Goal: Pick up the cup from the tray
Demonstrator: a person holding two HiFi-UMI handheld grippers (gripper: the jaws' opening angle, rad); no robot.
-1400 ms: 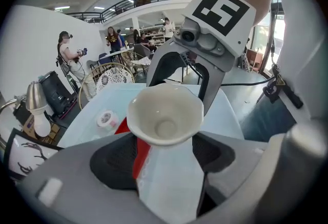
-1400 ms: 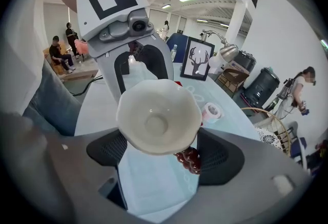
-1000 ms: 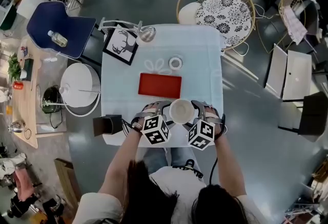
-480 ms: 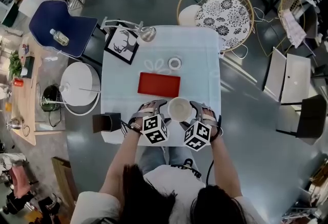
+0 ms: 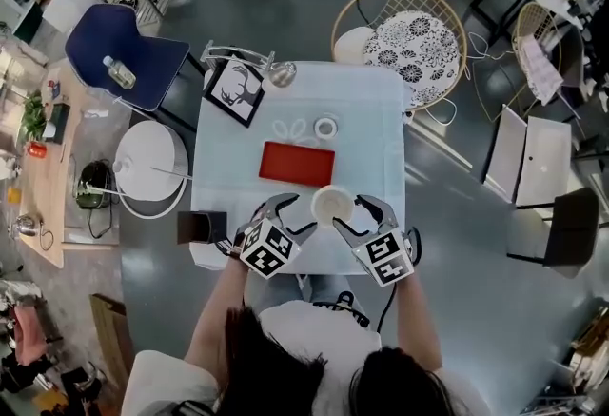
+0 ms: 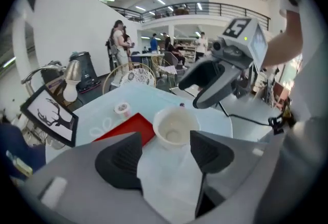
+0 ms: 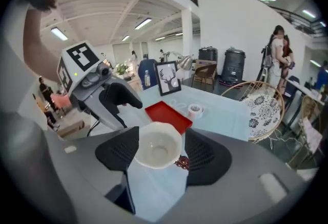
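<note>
A white cup [image 5: 332,206] stands upright on the pale blue table [image 5: 371,138] near its front edge, just in front of the red tray [image 5: 298,164] and off it. My left gripper [image 5: 290,214] is open at the cup's left, my right gripper [image 5: 360,217] open at its right. In the left gripper view the cup [image 6: 174,126] sits just past the open left gripper [image 6: 165,154], with the right gripper's arm [image 6: 215,77] behind it. In the right gripper view the cup [image 7: 156,146] stands between the spread pads of the right gripper [image 7: 161,154], closer to the left pad.
A roll of tape [image 5: 326,128] lies behind the tray. A framed deer picture [image 5: 235,90] and a lamp [image 5: 279,73] stand at the table's back left corner. A black box [image 5: 203,227] sits at the front left. A wicker chair [image 5: 409,33] stands beyond the table.
Both grippers have drawn back from the cup's sides and spread apart. The cup stays on the table in front of the tray. The head view has shifted slightly.
</note>
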